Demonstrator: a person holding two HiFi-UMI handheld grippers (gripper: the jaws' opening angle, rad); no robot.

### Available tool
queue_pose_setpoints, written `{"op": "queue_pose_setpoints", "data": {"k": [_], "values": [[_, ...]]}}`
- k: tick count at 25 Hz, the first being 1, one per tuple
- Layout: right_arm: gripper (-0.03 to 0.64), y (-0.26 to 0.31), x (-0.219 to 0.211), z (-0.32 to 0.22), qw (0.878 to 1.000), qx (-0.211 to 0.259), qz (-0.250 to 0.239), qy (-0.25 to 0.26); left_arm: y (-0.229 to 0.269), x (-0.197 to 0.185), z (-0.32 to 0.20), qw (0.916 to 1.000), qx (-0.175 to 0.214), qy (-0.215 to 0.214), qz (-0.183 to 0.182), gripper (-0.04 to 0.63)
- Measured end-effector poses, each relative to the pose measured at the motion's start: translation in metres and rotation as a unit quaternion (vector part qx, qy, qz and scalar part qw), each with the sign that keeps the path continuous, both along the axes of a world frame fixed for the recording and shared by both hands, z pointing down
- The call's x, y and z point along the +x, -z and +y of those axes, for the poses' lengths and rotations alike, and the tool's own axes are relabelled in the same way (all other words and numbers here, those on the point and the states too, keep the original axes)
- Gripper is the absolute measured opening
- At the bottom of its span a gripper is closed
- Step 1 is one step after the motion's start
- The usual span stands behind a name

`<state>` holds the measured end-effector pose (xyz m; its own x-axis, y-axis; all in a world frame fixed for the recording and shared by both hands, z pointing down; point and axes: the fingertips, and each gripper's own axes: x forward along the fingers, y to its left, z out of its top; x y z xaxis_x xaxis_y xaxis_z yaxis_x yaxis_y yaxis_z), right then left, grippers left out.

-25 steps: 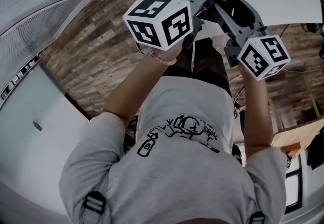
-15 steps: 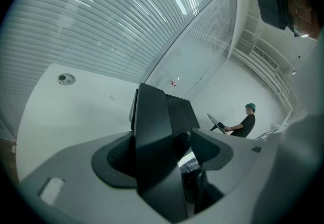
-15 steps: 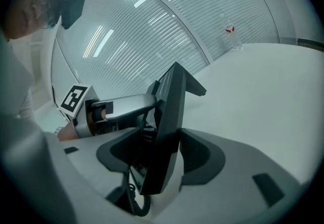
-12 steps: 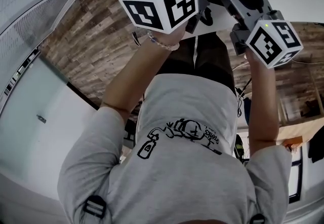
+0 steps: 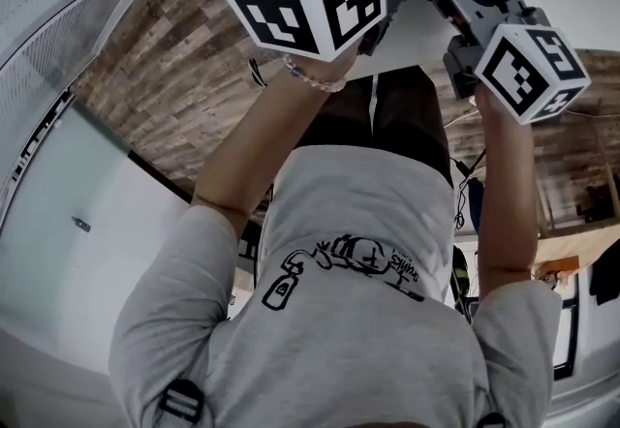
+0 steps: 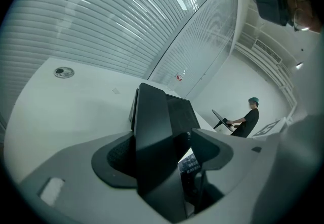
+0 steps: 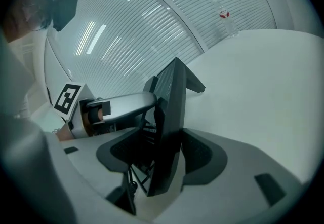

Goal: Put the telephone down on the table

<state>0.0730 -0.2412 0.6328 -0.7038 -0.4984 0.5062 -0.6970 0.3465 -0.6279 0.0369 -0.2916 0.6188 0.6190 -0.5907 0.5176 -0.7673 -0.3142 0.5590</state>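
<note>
1. Fingers point(image 6: 119, 156) of the left gripper point(image 6: 162, 154) are clamped on the telephone point(image 6: 154, 126), a dark flat slab standing on edge between them, with one pad on each face.
2. Behind that grip, the left gripper view shows the pale worktop point(image 6: 66, 111) stretching away under a ribbed, curved wall. A person in dark clothes point(image 6: 248, 120) sits far off at the right.
3. In the head view, a beaded bracelet point(image 5: 312, 77) circles the left wrist just below the left gripper's marker cube. The holder's grey printed T-shirt point(image 5: 358, 320) fills the lower middle, over a wood-plank floor point(image 5: 155, 97).
4. The telephone is carried between both grippers at the top of the head view, over the near edge of the worktop. No view shows whether its lower edge touches the surface.
5. The right gripper point(image 7: 169, 156) is closed on the same slab from the other side, its fingers point(image 7: 202, 154) pressed against the faces.
6. A water bottle point(image 7: 226, 19) stands well apart, at the far edge of the worktop.
</note>
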Motion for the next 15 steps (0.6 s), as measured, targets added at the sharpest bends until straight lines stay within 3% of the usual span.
{"op": "queue_pose_setpoints", "data": {"k": [15], "values": [[0.232, -0.031, -0.004, -0.001, 1.000, -0.024, 0.010, 0.001, -0.021, 0.000, 0.001, 0.9993, 0.028, -0.015, -0.022, 0.333]]}}
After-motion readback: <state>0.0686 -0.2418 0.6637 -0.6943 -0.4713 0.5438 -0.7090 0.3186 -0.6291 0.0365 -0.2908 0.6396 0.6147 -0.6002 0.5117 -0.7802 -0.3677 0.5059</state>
